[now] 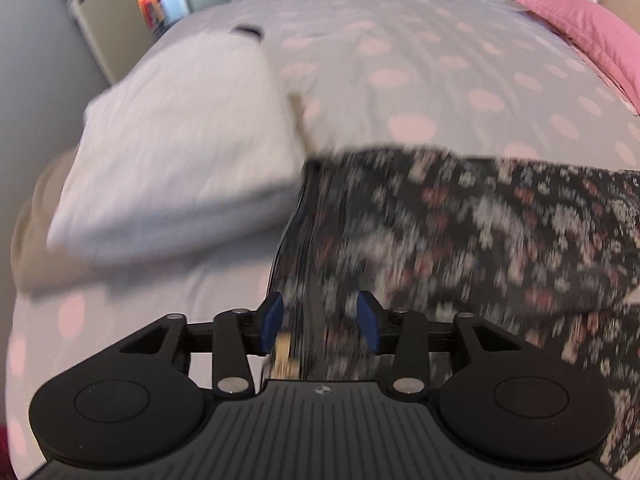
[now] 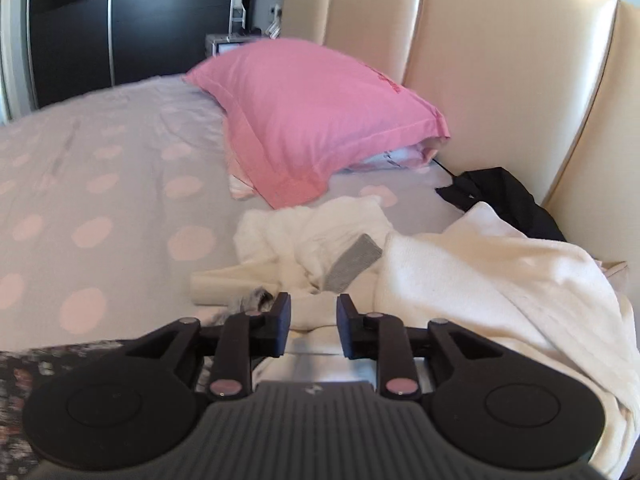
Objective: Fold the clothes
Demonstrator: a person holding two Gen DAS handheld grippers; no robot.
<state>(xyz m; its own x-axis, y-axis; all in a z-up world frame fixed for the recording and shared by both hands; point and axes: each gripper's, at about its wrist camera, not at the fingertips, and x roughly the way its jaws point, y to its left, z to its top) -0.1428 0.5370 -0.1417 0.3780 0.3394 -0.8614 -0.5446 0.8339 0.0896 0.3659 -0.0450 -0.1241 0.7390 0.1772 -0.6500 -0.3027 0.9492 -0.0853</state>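
A dark floral garment (image 1: 460, 232) lies folded on the bed, blurred by motion; its left edge runs between the blue pads of my left gripper (image 1: 320, 322), whose jaws stand apart around the cloth without pinching it. A folded white garment (image 1: 180, 168) lies to its left. My right gripper (image 2: 313, 324) is open and empty above a heap of cream and white clothes (image 2: 480, 272) with a grey cuff (image 2: 352, 262). A corner of the floral garment (image 2: 24, 364) shows at the lower left of the right wrist view.
The bed has a grey cover with pink dots (image 1: 400, 60). A pink pillow (image 2: 320, 120) lies by the cream padded headboard (image 2: 500, 80). A black garment (image 2: 504, 196) sits against the headboard. A dark wardrobe (image 2: 120, 20) and a door (image 1: 80, 0) stand beyond.
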